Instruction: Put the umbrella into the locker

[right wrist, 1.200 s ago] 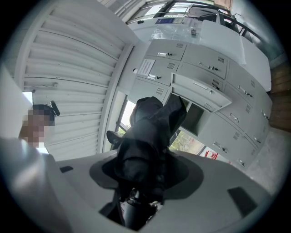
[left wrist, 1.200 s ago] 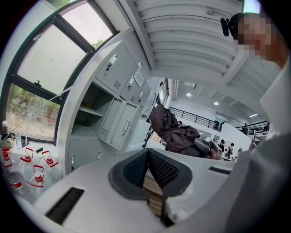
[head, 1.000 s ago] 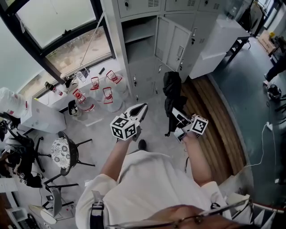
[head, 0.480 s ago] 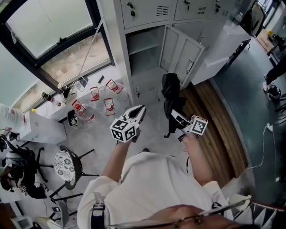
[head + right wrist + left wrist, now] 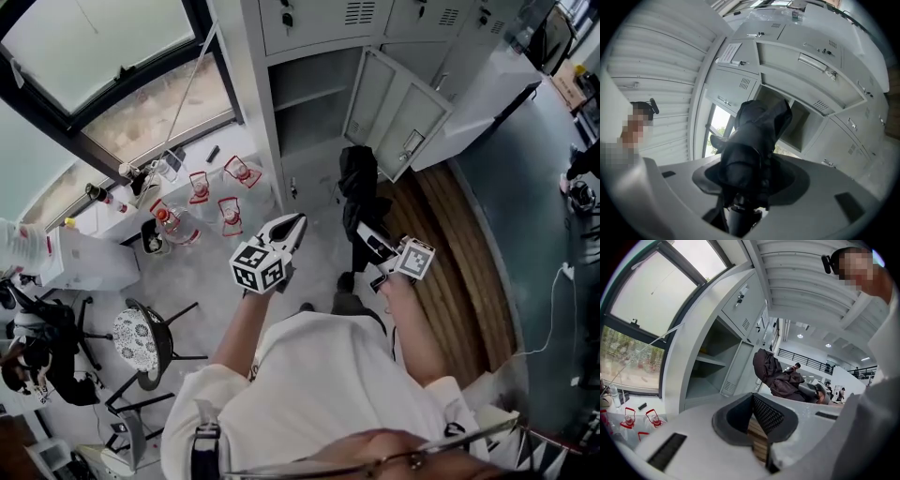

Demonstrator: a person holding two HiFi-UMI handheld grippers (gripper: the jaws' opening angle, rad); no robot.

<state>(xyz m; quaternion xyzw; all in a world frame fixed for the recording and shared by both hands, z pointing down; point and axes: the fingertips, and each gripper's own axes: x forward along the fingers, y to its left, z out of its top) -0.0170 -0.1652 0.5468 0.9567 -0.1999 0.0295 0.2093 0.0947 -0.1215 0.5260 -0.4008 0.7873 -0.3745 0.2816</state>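
A black folded umbrella [image 5: 354, 183] hangs in front of me, and my right gripper [image 5: 368, 241] is shut on its lower end. In the right gripper view the umbrella [image 5: 757, 131] fills the space between the jaws of that gripper [image 5: 747, 180] and points toward the open locker compartment [image 5: 799, 119]. The grey locker [image 5: 309, 98] stands just ahead with its door [image 5: 398, 117] swung open to the right. My left gripper [image 5: 296, 225] is beside the umbrella, to its left, with its jaws together and nothing in them. The left gripper [image 5: 752, 397] view shows the umbrella [image 5: 766, 369] and the empty shelf [image 5: 710, 364].
Several water jugs with red caps [image 5: 220, 202] stand on the floor left of the locker, under the window [image 5: 112, 75]. A patterned stool [image 5: 139, 336] and a white box [image 5: 89, 262] are further left. A wooden floor strip [image 5: 450, 253] runs along the right.
Both grippers and the umbrella have come closer to the locker; its open compartment and door now sit nearer in the head view. A foot has stepped forward below the umbrella.
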